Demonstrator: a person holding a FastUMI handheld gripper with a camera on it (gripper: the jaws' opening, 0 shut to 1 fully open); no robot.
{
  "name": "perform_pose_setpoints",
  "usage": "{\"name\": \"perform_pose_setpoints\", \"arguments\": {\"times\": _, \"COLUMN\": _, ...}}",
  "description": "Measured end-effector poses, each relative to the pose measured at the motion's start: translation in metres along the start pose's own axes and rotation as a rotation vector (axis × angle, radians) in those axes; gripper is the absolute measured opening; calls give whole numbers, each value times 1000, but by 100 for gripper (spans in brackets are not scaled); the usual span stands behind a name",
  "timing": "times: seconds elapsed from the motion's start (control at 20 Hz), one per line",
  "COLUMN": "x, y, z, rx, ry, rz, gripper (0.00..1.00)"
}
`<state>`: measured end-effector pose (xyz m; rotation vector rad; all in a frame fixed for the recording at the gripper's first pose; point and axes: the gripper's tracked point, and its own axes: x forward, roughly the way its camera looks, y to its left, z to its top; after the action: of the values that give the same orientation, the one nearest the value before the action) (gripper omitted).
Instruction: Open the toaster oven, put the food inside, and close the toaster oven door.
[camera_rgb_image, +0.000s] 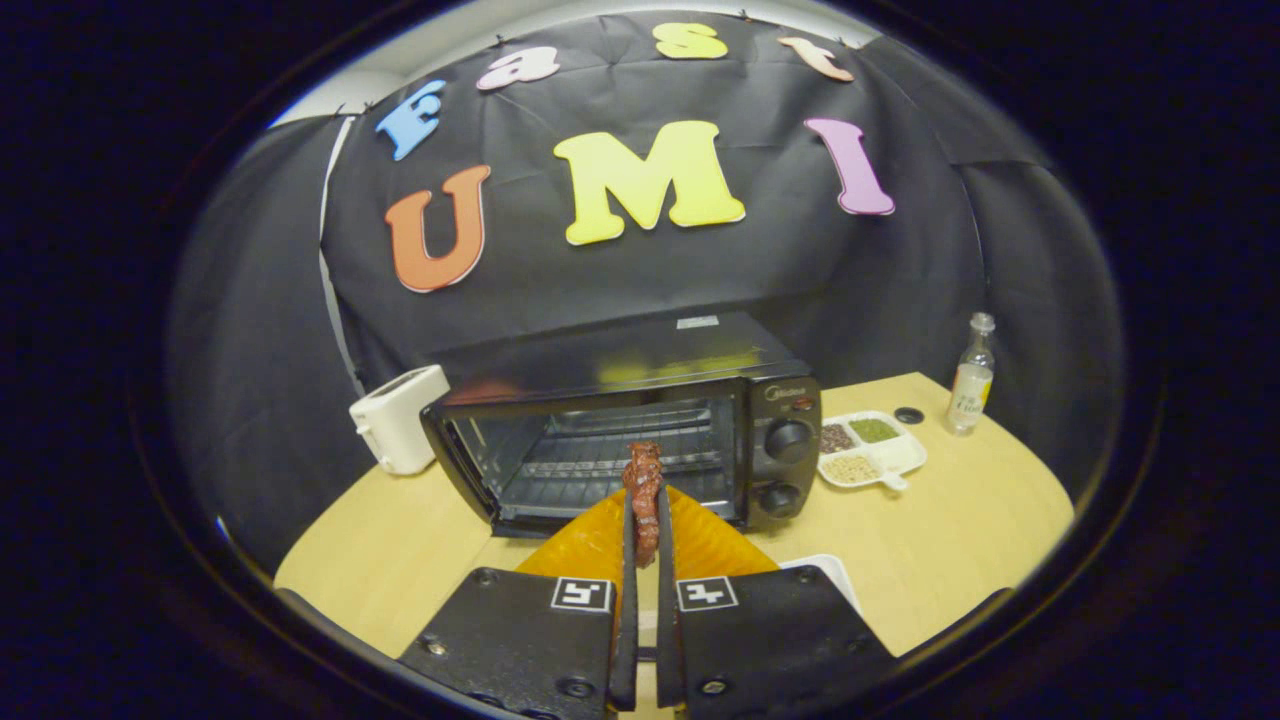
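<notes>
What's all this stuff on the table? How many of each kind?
Appliances: 2 (toaster oven, white toaster)
Dishes: 2 (orange plate, divided tray)
Bottles: 1
Food pieces: 1, held by the gripper
Bottle caps: 1
Total: 7

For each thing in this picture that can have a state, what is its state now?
toaster oven: door appears open, wire rack inside bare.
piece of food: lifted, pinched between the jaws, just in front of the oven opening.
gripper: shut on the food.
bottle: upright, beyond the divided dish.
divided dish: three compartments filled, one bare.
white toaster: standing beside the oven; slots cannot be judged.
</notes>
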<state>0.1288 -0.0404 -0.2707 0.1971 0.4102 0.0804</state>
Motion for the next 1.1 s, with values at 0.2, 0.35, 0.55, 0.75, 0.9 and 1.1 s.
{"name": "perform_pose_setpoints", "arguments": {"times": 0.2, "x": 44, "y": 21, "z": -10, "rx": 128, "ry": -28, "rz": 58, "gripper": 11}}
{"name": "perform_pose_setpoints", "arguments": {"times": 0.35, "x": 69, "y": 35, "z": -5, "rx": 247, "ry": -47, "rz": 130, "gripper": 11}}
{"name": "perform_pose_setpoints", "arguments": {"times": 0.55, "x": 101, "y": 34, "z": -8, "rx": 444, "ry": -37, "rz": 183, "gripper": 11}}
{"name": "perform_pose_setpoints", "arguments": {"times": 0.75, "x": 124, "y": 21, "z": -22, "rx": 551, "ry": 8, "rz": 166, "gripper": 11}}
{"name": "perform_pose_setpoints", "arguments": {"times": 0.9, "x": 129, "y": 16, "z": -29, "rx": 555, "ry": 9, "rz": 160, "gripper": 12}}
{"name": "perform_pose_setpoints", "arguments": {"times": 1.1, "x": 132, "y": 13, "z": -32, "rx": 545, "ry": 15, "rz": 129, "gripper": 17}}
